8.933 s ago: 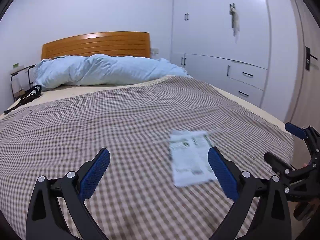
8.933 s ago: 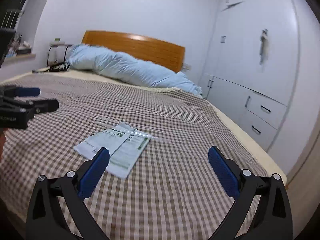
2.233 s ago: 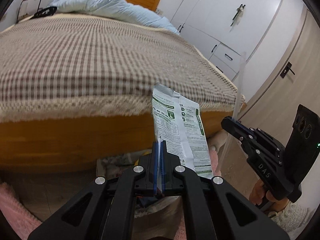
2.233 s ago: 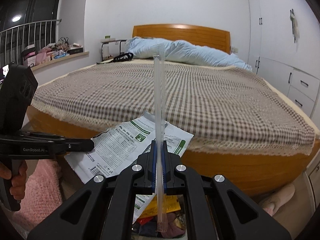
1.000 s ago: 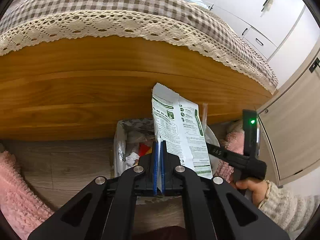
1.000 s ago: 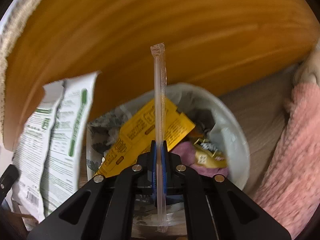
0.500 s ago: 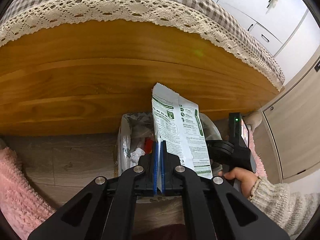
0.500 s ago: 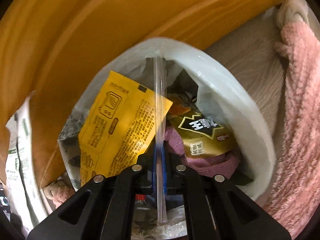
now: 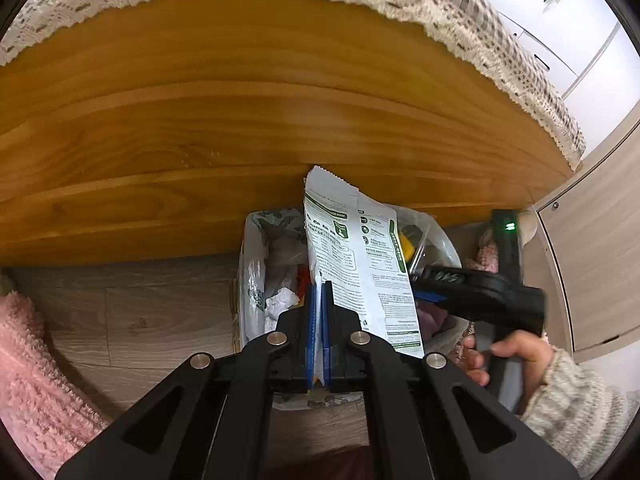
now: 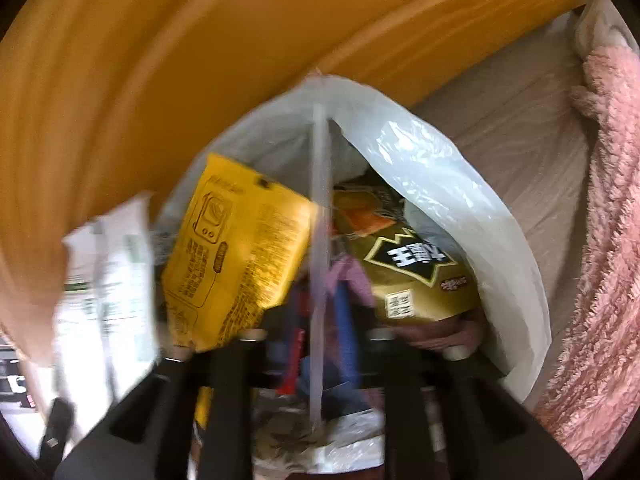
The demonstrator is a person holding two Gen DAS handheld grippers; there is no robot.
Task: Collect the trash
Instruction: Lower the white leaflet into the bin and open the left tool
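While the left hand-held gripper (image 9: pixel 319 308) pinches the packet (image 9: pixel 356 256), the right hand-held gripper's (image 10: pixel 320 312) jaws have just parted.

Glossy wooden bed frame (image 9: pixel 248 120), thin shiny plastic bin liner (image 10: pixel 448 184), fluffy pink rug (image 10: pixel 600 240), matt printed packet (image 9: pixel 356 264)

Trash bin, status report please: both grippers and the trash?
Left gripper shut on white-green packet, over lined trash bin. Right gripper just opening, wrapped straw between jaws, over bin. Nothing in the way.
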